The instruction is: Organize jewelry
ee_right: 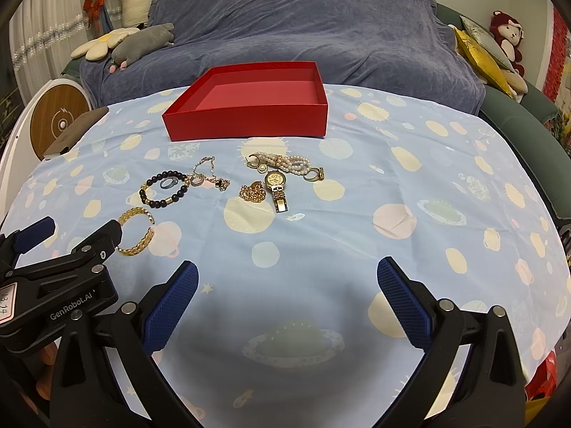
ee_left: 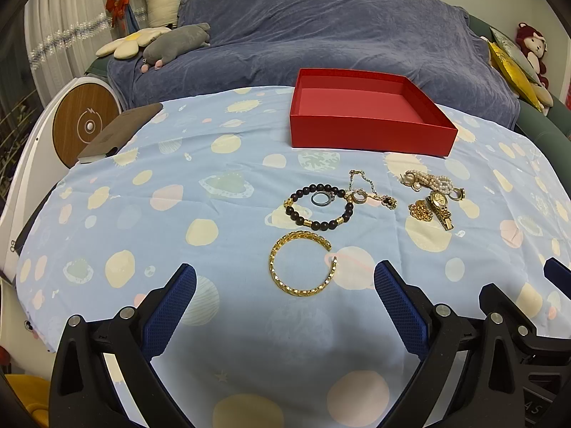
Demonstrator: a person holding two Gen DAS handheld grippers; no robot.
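Observation:
An empty red box (ee_left: 371,132) (ee_right: 249,121) stands at the back of the table. In front of it lie a gold open bangle (ee_left: 285,281) (ee_right: 137,246), a dark bead bracelet (ee_left: 317,226) (ee_right: 162,202) with a grey ring (ee_left: 320,198) (ee_right: 168,182) inside it, a thin gold chain (ee_left: 371,192) (ee_right: 208,174), a pearl bracelet (ee_left: 431,181) (ee_right: 285,161) and a gold watch (ee_left: 440,207) (ee_right: 277,189). My left gripper (ee_left: 285,278) is open just before the bangle. My right gripper (ee_right: 287,274) is open and empty over bare cloth, nearer than the jewelry.
A blue cloth with planet prints (ee_left: 142,214) (ee_right: 428,214) covers the table. A blue-covered sofa (ee_left: 321,28) with plush toys stands behind. A round wooden-faced device (ee_left: 85,125) and a brown pad (ee_left: 121,132) sit at the left edge.

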